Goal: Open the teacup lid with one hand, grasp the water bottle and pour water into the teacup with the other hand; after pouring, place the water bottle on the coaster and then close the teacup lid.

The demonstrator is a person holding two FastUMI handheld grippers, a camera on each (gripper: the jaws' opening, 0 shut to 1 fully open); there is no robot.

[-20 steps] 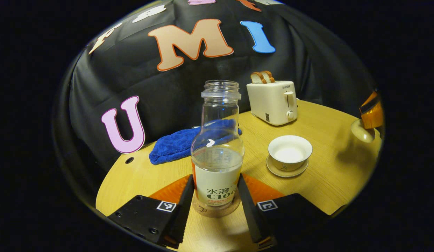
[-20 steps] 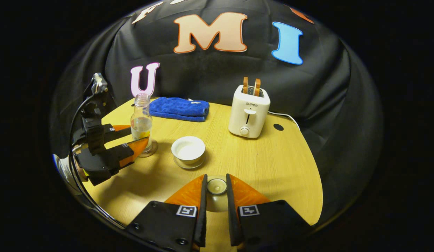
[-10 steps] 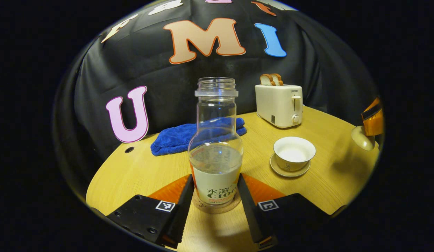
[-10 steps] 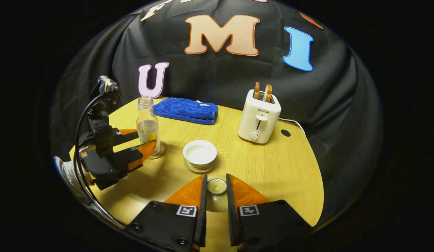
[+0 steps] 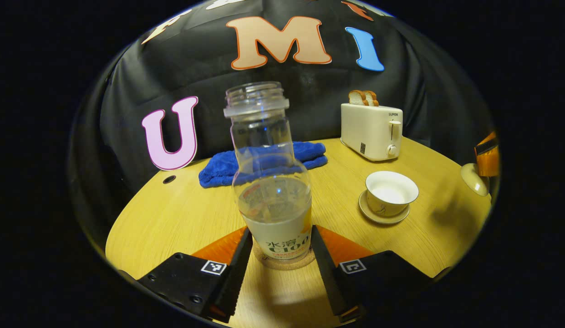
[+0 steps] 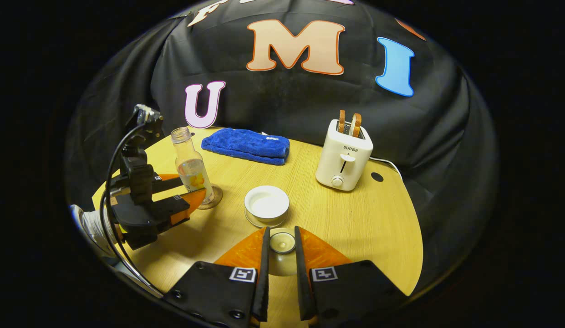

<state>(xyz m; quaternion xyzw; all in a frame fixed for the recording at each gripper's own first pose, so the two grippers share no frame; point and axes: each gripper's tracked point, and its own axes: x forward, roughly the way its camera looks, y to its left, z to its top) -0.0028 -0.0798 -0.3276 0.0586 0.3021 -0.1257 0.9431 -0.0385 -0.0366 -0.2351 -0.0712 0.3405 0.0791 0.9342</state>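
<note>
Currently my left gripper (image 5: 280,255) straddles the water bottle (image 5: 271,191), which tilts on the coaster (image 5: 284,263); can't tell if both fingers press it. Right gripper (image 6: 280,255) is clamped on the teacup lid (image 6: 282,243), just beside the uncovered teacup (image 6: 266,203).

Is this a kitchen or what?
Probably a staged booth, not a real kitchen: a round wooden table holds a cream toaster, a white teacup and a folded blue towel.

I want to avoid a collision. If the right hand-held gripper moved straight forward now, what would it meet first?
Probably the open white porcelain teacup on its saucer, just ahead of the lid the right hand-held gripper holds; height is unclear.
</note>
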